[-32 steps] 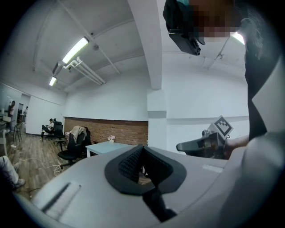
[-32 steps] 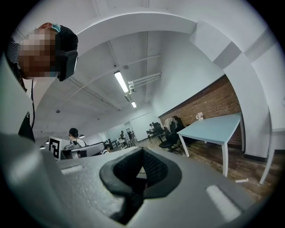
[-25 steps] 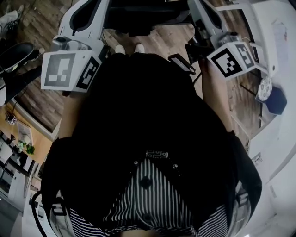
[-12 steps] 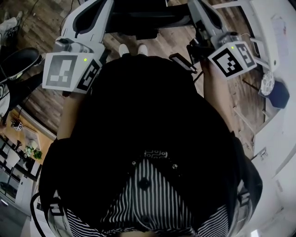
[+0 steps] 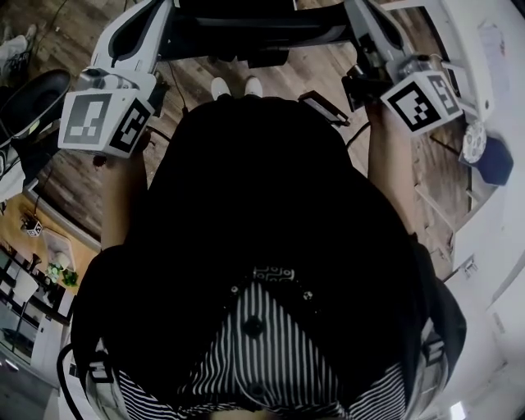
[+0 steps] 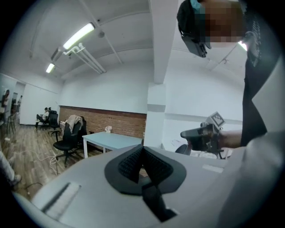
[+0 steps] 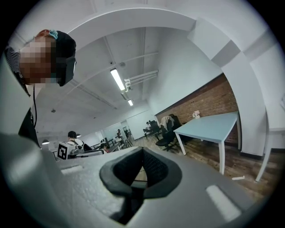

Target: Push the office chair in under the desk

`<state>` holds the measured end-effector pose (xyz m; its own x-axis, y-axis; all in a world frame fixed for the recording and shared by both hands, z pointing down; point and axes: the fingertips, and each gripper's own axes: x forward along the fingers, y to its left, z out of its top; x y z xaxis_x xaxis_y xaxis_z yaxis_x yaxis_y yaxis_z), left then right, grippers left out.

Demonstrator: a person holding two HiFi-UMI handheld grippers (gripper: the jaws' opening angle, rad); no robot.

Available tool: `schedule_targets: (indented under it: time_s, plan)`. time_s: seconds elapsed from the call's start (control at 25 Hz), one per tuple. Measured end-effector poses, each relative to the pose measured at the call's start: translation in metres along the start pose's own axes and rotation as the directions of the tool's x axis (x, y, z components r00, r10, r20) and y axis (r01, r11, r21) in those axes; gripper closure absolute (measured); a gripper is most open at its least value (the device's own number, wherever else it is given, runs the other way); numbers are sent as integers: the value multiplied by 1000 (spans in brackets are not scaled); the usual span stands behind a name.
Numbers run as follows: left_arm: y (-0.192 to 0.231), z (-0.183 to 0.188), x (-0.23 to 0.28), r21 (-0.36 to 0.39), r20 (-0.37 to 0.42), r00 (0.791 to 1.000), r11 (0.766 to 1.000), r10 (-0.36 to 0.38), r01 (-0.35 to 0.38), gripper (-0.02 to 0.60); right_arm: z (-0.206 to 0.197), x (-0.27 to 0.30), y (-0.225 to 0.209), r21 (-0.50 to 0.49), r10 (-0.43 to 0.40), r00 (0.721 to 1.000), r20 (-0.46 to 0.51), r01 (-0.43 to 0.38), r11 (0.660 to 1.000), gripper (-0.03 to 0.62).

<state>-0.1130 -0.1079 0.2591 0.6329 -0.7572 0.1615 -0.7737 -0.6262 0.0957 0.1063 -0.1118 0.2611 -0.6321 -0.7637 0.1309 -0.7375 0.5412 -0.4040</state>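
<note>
While both pairs of jaws are closed together on nothing, the left gripper [image 6: 143, 152] and right gripper [image 7: 142, 155] flank the office chair [image 5: 238, 25]. It stands directly ahead of the person, apart from the white desk [image 5: 492, 74] at right. Risk: closed tips could slide off the smooth, curved white armrests [image 5: 107, 56], or uneven pushing could swivel the chair on the wood-plank floor [image 5: 303, 72]. Jaw pads are black and ribbed.

The brown wood-plank floor [image 5: 74, 180] at the head view's left looks matt. The white-framed office chair [image 5: 365, 25] at the top is smooth, glossy plastic. The striped shirt [image 5: 262, 361] is cloth. The red brick wall [image 6: 102, 120] looks rough.
</note>
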Motion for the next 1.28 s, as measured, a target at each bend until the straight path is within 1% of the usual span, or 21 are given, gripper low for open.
schedule_targets:
  time_s: [0.04, 0.08, 0.12, 0.16, 0.24, 0.28, 0.36, 0.44, 0.56, 0.6, 0.68, 0.76, 0.8, 0.84, 0.88, 0.96, 1.0, 1.08, 1.12, 1.16, 1.28]
  plan:
    - [-2, -4, 1, 30, -14, 1000, 999, -14, 15, 580, 0, -3, -4, 7, -18, 1000, 4, 18, 1000, 592]
    - [-3, -7, 1, 47, -22, 1000, 999, -10, 11, 580, -1, -6, -8, 10, -42, 999, 10, 42, 999, 593]
    - [0, -10, -1, 46, -16, 1000, 999, 18, -17, 580, -2, -10, -11, 7, -67, 998, 16, 67, 998, 593]
    - [5, -12, -7, 28, 4, 998, 997, 66, -66, 578, -3, -14, -13, -2, -89, 996, 23, 89, 996, 593]
    - [16, -19, -23, -28, 42, 985, 986, 166, -165, 578, -10, -25, -16, -14, -134, 990, 42, 135, 991, 594]
    - [18, -28, -30, -49, 37, 980, 980, 194, -192, 573, -14, -31, -18, -7, -157, 986, 52, 158, 987, 592]
    - [15, -54, -37, -67, -16, 981, 979, 194, -195, 500, -27, -41, -22, 0, -186, 981, 47, 187, 982, 592]
    - [5, -77, -38, -79, -75, 986, 984, 151, -157, 483, -42, -44, -23, -16, -190, 982, 5, 190, 982, 592]
    - [-14, -102, -31, -89, -139, 988, 993, 65, -78, 386, -64, -46, -25, -22, -185, 980, -70, 184, 983, 589]
    - [-17, -109, -28, -98, -153, 987, 993, 47, -63, 357, -72, -45, -24, -15, -174, 981, -91, 173, 985, 563]
    - [-19, -118, -24, -148, -162, 986, 987, 33, -57, 322, -88, -40, -20, -1, -138, 981, -137, 139, 990, 512]
    - [-22, -120, -19, -203, -156, 988, 978, 10, -42, 313, -103, -32, -14, -5, -99, 978, -183, 100, 995, 470]
    - [-28, -121, -16, -213, -160, 987, 977, -17, -17, 313, -109, -27, -9, -15, -77, 975, -207, 75, 997, 455]
    - [-37, -123, -12, -209, -175, 983, 978, -59, 22, 315, -116, -21, -2, -25, -52, 972, -231, 47, 999, 440]
    - [-49, -127, -8, -195, -198, 974, 978, -112, 73, 314, -123, -15, 6, -27, -24, 967, -253, 18, 999, 430]
    - [-71, -134, -1, -156, -241, 948, 973, -207, 173, 273, -133, -4, 19, 3, 27, 960, -279, -27, 1000, 419]
    - [-80, -136, 3, -137, -251, 939, 969, -234, 205, 273, -135, -1, 21, 29, 45, 958, -283, -38, 999, 419]
    - [-92, -138, 13, -122, -260, 929, 963, -263, 239, 273, -137, -1, 18, 70, 69, 954, -292, -50, 996, 405]
    - [-96, -139, 19, -128, -260, 926, 960, -275, 249, 273, -137, -3, 16, 72, 78, 951, -300, -59, 996, 389]
    - [-99, -138, 24, -139, -255, 923, 956, -287, 258, 273, -137, -4, 16, 65, 90, 947, -308, -74, 995, 388]
    - [-107, -135, 33, -160, -237, 918, 945, -317, 285, 275, -138, -4, 30, 62, 163, 933, -321, -151, 987, 388]
